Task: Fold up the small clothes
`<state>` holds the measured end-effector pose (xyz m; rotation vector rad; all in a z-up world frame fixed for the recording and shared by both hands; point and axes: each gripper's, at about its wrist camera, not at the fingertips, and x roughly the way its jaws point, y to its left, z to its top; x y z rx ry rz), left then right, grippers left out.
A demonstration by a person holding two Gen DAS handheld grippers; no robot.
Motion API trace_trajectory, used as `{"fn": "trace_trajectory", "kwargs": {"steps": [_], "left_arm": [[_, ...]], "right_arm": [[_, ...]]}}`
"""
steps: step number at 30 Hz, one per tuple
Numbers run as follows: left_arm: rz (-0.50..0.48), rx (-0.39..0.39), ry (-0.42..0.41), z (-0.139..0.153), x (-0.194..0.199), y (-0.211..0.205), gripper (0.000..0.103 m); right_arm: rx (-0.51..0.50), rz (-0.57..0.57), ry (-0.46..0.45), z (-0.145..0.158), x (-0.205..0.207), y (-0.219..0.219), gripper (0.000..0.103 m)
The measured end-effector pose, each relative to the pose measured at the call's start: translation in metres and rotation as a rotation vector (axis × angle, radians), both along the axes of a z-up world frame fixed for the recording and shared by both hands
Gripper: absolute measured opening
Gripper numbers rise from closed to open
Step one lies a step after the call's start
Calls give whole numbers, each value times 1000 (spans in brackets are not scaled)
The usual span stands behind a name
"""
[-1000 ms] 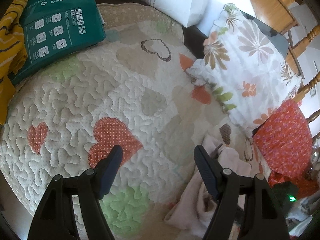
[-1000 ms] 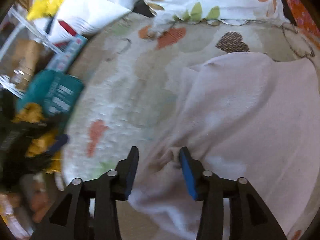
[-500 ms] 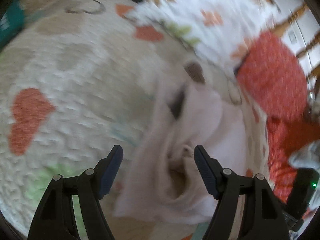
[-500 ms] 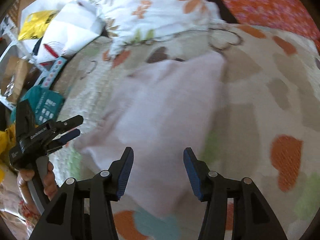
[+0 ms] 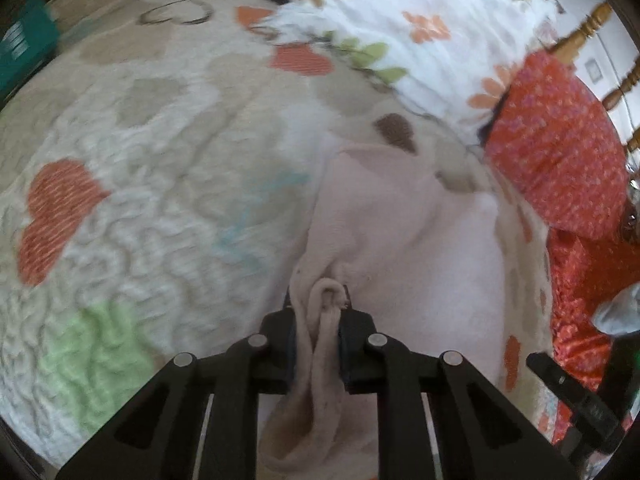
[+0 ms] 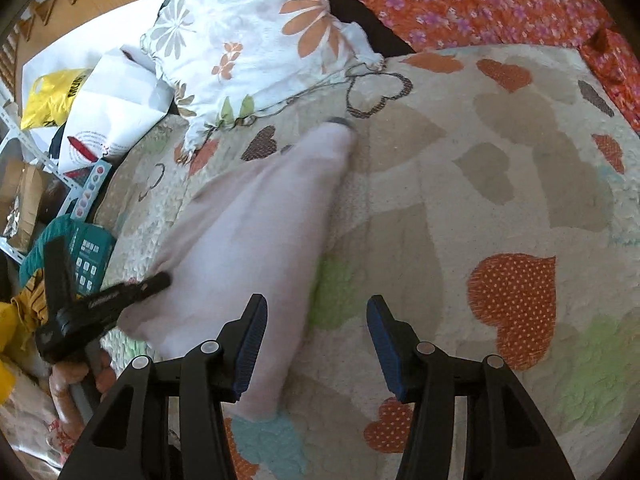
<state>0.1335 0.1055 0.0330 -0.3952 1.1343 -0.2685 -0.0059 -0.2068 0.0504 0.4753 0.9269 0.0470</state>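
- The pale pink garment (image 5: 404, 232) lay on the heart-patterned quilt (image 5: 132, 168), stretched from the near edge toward the floral pillow (image 6: 248, 40); in the right wrist view it tapered to a narrow end (image 6: 336, 136) near an outlined heart.
- The left gripper (image 5: 320, 312) was clamped on a bunched, rolled edge of the garment, fabric pinched between its jaws. Half a second before, those jaws had stood wide apart over the cloth, so the grasp was newly made.
- The right gripper (image 6: 316, 344) was spread apart and held nothing, its left finger over the garment's near edge; one second before, it had been closing on a fold of the same cloth, so it had let go.
- Judgement: control had passed from right to left; the garment appeared ready to be drawn flat or lifted for a first fold, which had not yet been made.
- Outward lay an orange flowered cloth (image 5: 560, 152), a green packet (image 6: 86, 252) and a white bag (image 6: 116, 112).
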Motion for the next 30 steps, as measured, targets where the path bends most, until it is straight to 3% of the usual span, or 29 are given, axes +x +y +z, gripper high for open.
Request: {"fn": "trace_trajectory", "kwargs": {"steps": [3,9,11,14,17,20,22,23,25,30], "left_arm": [[-8,-14,43,-11,-2,5,18],[7,-40,31,-2,-8,11,24],[16,-37,-8,8,-13,14,24],[3,36,-111,27,-22,8,25],[-39,75,-164,33,-27,-5,33],[-63,81,-130,24,-25,-12,36],[-81,121,-79,13,-23,-18,52],[-99,168,-22,1,-21,-22,56],[-111,191,49,-17,-17,-24,69],[-71,104,69,-11,-13,-11,71]], "right_arm": [[23,6,21,-7,4,1,57],[-2,70,5,-9,8,27,57],[-16,117,-15,-8,7,40,56],[-5,203,-31,-10,7,59,43],[-16,253,-13,-18,9,75,40],[-120,295,96,-38,14,91,40],[-208,324,150,-50,12,99,40],[-211,323,148,-51,10,99,40],[-197,304,171,-54,8,95,55],[-116,267,169,-53,8,80,56]]}}
